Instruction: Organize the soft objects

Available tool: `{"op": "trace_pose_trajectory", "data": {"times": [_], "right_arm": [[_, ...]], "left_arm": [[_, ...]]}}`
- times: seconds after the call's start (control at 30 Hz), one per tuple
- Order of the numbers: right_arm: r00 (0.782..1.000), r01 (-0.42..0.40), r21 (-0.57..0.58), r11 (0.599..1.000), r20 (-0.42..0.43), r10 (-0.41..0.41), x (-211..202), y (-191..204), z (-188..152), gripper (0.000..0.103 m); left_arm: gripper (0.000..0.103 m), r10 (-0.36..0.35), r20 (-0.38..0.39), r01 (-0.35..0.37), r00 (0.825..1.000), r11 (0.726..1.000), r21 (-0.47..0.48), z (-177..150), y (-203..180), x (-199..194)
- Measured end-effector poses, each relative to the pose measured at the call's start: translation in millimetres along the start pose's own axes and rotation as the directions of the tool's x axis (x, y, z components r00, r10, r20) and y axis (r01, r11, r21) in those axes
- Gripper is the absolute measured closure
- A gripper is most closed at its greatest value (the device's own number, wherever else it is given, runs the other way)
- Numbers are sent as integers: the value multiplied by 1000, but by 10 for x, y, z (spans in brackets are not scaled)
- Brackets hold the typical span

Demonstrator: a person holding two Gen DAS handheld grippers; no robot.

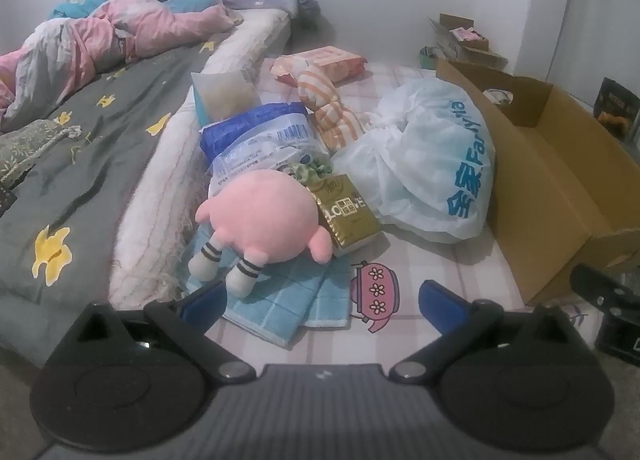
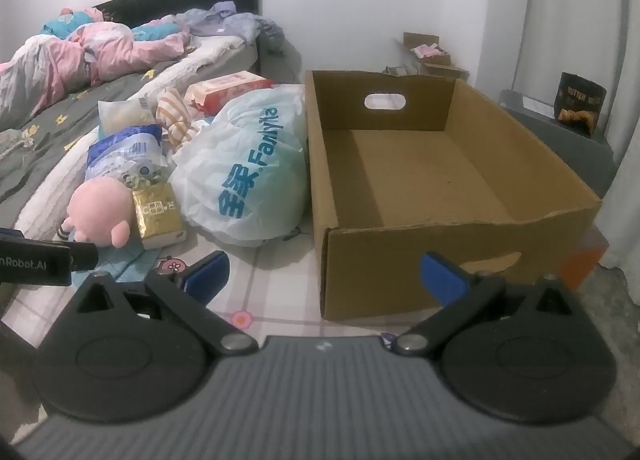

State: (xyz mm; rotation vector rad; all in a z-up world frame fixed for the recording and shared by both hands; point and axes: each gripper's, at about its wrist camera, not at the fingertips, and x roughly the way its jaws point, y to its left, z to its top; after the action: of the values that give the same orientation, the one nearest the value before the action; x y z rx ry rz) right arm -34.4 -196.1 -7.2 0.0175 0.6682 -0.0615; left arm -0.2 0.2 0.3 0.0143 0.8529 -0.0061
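Round pink plush toy [image 1: 260,216] with striped legs, lying on a folded light-blue checked cloth [image 1: 288,300], touching a gold foil-wrapped tissue pack [image 1: 346,216]. Behind it, a blue-and-white crinkled plastic packet [image 1: 256,144], an orange-and-white striped fabric bundle [image 1: 328,108] and a pink-red flat package [image 1: 320,62]. Beside these, a stuffed white plastic carrier bag with blue lettering [image 2: 244,164], resting against the side wall of an open brown cardboard box with a handle cut-out [image 2: 320,164]; box interior bare. Small open carton [image 2: 428,52] by the far wall, pink items inside.

Left gripper [image 1: 322,300] tilted downward just short of the plush toy, jaws fully spread, nothing held. Right gripper [image 2: 324,278] tilted downward before the box's near wall, jaws fully spread, nothing held.

All set on a pale checked mat with cartoon prints [image 1: 416,260], beside a bed with grey sheet [image 1: 80,164] and pink bedding [image 1: 132,28]. White walls.
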Motion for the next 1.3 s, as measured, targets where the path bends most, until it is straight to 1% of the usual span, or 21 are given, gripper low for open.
{"op": "trace_pose_trajectory", "data": {"times": [0.27, 0.3, 0.57, 0.67, 1.3], "right_arm": [[1000, -3, -14, 1000, 8, 3, -15, 58, 16, 1], [1000, -3, -16, 1000, 7, 3, -16, 64, 18, 1], [1000, -4, -21, 1000, 7, 4, -6, 90, 29, 1], [1000, -4, -21, 1000, 7, 4, -3, 96, 30, 1], [1000, -5, -29, 1000, 6, 6, -4, 152, 53, 1]], "left_arm": [[1, 2, 5, -2, 1000, 1000, -1, -6, 5, -41], [1, -2, -1, 2, 1000, 1000, 4, 22, 67, 9], [1, -4, -4, 4, 1000, 1000, 1, 43, 116, 17], [1, 0, -2, 0, 1000, 1000, 2, 19, 58, 0], [1, -1, -1, 1, 1000, 1000, 1, 24, 67, 1]]}}
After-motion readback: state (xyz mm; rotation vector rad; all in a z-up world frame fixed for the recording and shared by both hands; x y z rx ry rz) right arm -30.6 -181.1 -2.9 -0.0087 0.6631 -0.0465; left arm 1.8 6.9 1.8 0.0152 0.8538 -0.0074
